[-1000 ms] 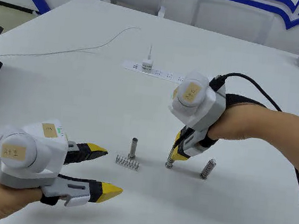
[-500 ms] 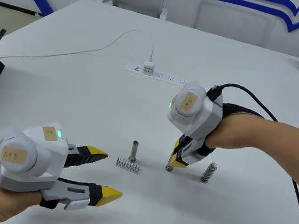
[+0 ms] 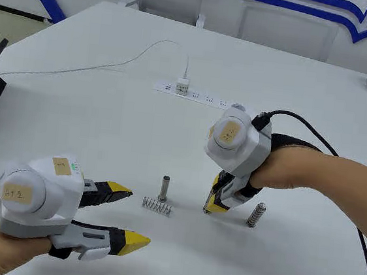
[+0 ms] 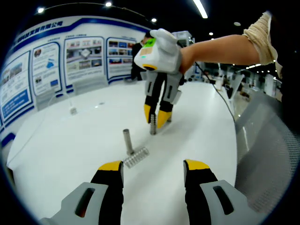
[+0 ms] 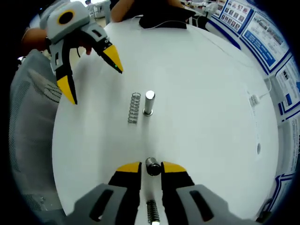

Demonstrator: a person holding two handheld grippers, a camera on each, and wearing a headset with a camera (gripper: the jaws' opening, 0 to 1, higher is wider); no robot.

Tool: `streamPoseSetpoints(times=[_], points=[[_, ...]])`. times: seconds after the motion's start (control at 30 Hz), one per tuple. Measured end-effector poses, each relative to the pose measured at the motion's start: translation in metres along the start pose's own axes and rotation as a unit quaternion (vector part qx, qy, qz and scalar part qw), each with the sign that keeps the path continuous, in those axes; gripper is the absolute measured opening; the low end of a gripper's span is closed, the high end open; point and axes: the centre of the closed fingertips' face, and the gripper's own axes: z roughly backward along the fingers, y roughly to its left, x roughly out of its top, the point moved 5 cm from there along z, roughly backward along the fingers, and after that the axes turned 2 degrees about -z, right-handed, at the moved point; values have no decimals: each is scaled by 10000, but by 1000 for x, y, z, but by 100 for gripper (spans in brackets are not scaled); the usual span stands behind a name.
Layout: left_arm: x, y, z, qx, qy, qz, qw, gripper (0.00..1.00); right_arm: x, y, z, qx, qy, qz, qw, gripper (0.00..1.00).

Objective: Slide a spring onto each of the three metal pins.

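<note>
The right gripper point(image 3: 210, 205) has its jaws narrow, closed about the middle pin point(image 5: 153, 166). The left gripper point(image 3: 137, 215) hovers with jaws wide and empty. A loose spring point(image 3: 157, 205) lies flat just beside the left pin point(image 3: 164, 188) (this one stands upright).
</note>
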Motion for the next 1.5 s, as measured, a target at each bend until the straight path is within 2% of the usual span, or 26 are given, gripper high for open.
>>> streamPoseSetpoints(times=[0.3,0.57,0.67,1.03,1.5], points=[[0,0,-1,-3,15,-19,10000,52,3,-2,9,-165,-173,-74,9997,25],[2,-1,-3,-27,19,-54,10000,52,20,7,9,-128,-351,30,9993,26],[2,0,-2,-11,17,-52,10000,52,30,12,8,-20,-535,-54,9985,25],[1,0,1,20,30,-44,10000,51,45,29,-12,178,-675,-137,9975,21],[-1,2,2,34,46,-21,10000,51,54,28,-31,172,-720,-361,9966,16]])
